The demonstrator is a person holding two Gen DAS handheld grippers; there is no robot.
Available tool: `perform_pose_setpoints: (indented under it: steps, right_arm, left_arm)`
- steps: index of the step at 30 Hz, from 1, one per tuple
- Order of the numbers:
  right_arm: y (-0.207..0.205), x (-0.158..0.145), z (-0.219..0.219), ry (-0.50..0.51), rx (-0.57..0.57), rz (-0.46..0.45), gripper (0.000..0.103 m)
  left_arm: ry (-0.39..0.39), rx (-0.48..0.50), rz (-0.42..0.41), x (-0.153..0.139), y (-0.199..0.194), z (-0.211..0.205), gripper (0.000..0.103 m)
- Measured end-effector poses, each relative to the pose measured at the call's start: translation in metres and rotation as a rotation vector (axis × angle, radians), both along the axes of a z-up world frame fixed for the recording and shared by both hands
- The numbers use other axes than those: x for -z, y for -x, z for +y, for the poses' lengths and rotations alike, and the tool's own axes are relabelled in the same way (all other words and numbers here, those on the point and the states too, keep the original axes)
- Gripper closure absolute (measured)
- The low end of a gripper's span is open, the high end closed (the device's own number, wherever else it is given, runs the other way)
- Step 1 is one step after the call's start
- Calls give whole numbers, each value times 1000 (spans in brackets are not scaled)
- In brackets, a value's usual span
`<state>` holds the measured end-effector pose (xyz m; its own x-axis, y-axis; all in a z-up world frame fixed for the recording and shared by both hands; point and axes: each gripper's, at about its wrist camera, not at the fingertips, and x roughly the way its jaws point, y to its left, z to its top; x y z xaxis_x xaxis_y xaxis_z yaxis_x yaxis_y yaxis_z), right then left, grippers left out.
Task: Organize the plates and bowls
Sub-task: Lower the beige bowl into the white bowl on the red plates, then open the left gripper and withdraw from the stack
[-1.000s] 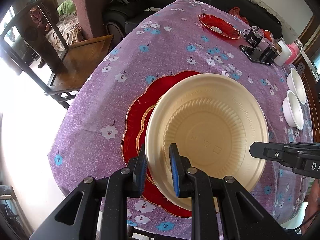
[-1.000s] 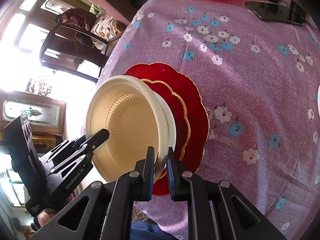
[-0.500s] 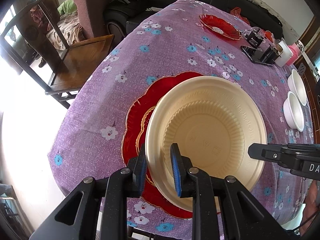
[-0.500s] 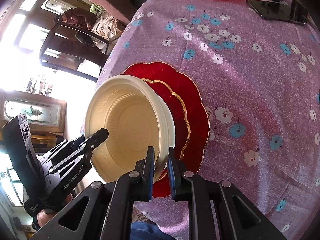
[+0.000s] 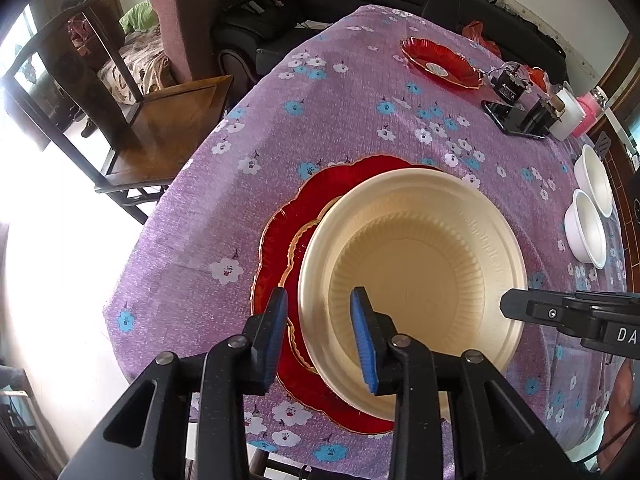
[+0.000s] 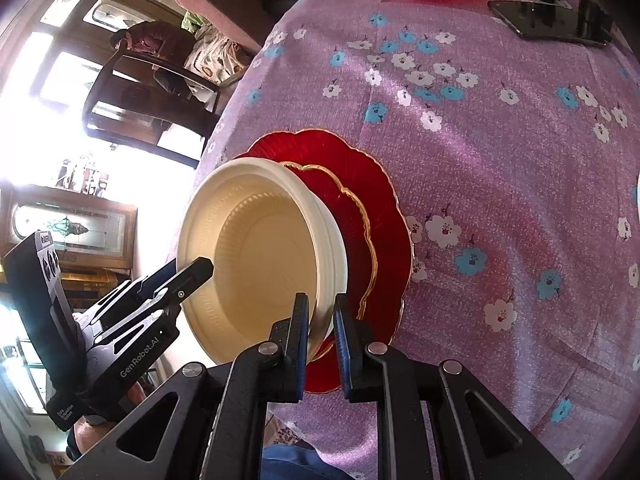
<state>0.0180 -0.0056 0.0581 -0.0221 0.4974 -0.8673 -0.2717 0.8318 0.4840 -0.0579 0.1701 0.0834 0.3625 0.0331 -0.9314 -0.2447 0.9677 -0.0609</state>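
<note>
A cream plastic bowl [image 5: 424, 276] sits on a stack of two red scalloped plates [image 5: 288, 232] on the purple flowered tablecloth. My left gripper [image 5: 320, 332] is open, its blue pads standing either side of the bowl's near rim without pinching it. My right gripper [image 6: 322, 328] is shut on the opposite rim of the bowl [image 6: 256, 268]; the red plates [image 6: 384, 216] show behind it. Each gripper shows in the other's view: the right one [image 5: 560, 312] and the left one [image 6: 168, 284].
Two white bowls [image 5: 588, 216] stand at the table's right edge. A third red plate [image 5: 440, 64] lies at the far side, with a phone [image 5: 512, 120], a black box and a pink container near it. A wooden chair [image 5: 160, 120] stands beyond the left table edge.
My left gripper's jaws have opened wider and let go of the bowl's rim. The bowl has settled lower onto the red plates. My right gripper still pinches the rim.
</note>
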Motion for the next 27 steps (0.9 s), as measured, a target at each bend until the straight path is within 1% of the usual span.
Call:
perform_pose_setpoints:
  steps: [3,17,23,25,27]
  right_arm:
    - [1,-4,-4,-10,7,-9,88]
    - [4,-17,-34,-66,71,-23,88]
    - [5,-20,-56,-87,119,-20,88]
    - [5,-20,-67,-93,142,-19,88]
    - [5,-19,-80,-93,167,-18,88]
  left_arm:
    - [-7,-2,-10,-5,1,-1,65]
    - [-40,21,-49,-27,1,-13,63]
    - [-43,60,-73,-40,-4,-32,63]
    - [-41,92,-80,-45,-7,-44,63]
    - [-38,120,-84,-47,-10,-57,60]
